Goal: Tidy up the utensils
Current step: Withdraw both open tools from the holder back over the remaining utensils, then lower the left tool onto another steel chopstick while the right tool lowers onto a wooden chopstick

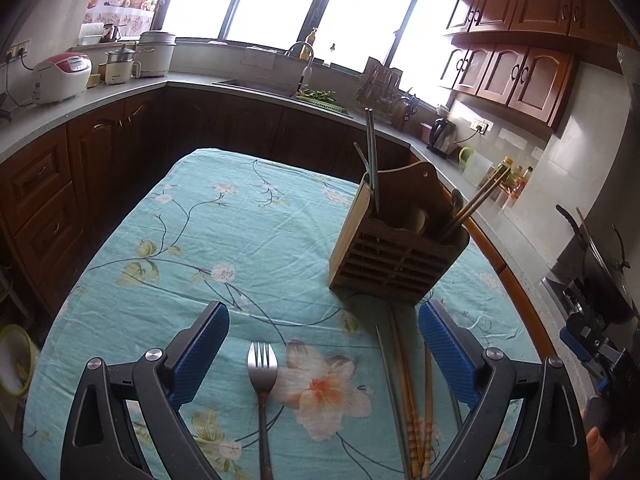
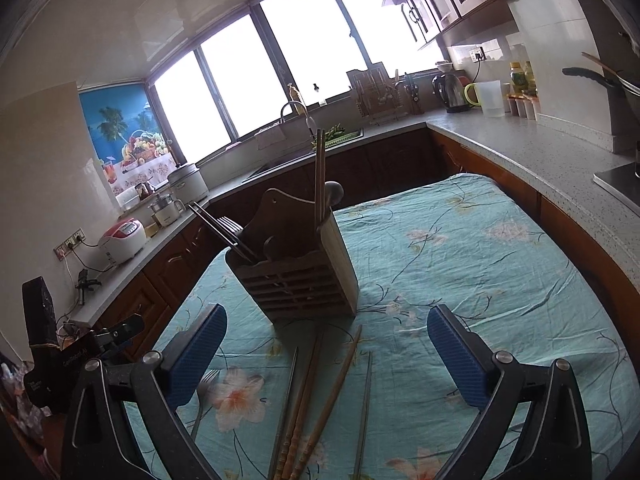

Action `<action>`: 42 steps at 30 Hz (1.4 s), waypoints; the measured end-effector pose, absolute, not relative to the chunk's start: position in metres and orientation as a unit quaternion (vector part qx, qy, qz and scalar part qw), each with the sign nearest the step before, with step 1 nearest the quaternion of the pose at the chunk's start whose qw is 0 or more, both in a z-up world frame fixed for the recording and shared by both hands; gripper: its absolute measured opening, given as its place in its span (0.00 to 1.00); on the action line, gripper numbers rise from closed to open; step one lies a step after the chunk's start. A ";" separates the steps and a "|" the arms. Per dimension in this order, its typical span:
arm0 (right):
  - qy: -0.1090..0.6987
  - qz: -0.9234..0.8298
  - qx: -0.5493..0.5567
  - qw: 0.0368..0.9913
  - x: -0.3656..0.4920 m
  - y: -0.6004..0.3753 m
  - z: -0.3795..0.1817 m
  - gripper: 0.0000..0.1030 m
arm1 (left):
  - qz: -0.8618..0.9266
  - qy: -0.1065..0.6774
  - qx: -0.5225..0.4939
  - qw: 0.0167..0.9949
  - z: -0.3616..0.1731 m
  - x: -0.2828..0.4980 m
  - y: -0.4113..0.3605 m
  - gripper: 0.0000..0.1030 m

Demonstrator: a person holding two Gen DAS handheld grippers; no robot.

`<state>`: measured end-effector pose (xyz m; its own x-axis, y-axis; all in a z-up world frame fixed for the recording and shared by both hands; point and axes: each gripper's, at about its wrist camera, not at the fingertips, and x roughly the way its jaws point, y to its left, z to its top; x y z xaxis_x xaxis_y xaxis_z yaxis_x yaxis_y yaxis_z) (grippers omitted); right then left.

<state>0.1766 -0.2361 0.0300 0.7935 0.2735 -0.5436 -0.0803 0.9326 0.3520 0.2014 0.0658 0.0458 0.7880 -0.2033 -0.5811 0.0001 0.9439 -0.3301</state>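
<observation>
Partly done: the wooden holder (image 1: 396, 248) holds some utensils; a fork (image 1: 262, 364) and chopsticks (image 2: 316, 396) lie before it, both grippers' jaws apart, empty.

The bench (image 1: 208, 240) wears a teal flowered cloth. On it stand a wooden utensil holder (image 1: 394, 268), and nearer, a fork (image 1: 262, 376) beside loose wooden and metal chopsticks (image 1: 408, 392).

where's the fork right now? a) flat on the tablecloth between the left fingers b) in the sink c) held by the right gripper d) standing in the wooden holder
a: the fork lies flat on the tablecloth, tines toward the holder, between the open left fingers.
</observation>
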 end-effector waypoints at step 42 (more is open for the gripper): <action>0.419 0.095 0.172 0.887 0.216 -0.239 -0.050 0.47 | -0.144 0.477 -0.066 0.864 -0.041 0.321 -0.050 0.40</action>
<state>0.2155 -0.2386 -0.0500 0.6309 0.3129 -0.7099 -0.0251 0.9228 0.3844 0.3208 -0.0498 -0.0406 0.5034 -0.3127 -0.8055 0.1870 0.9496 -0.2518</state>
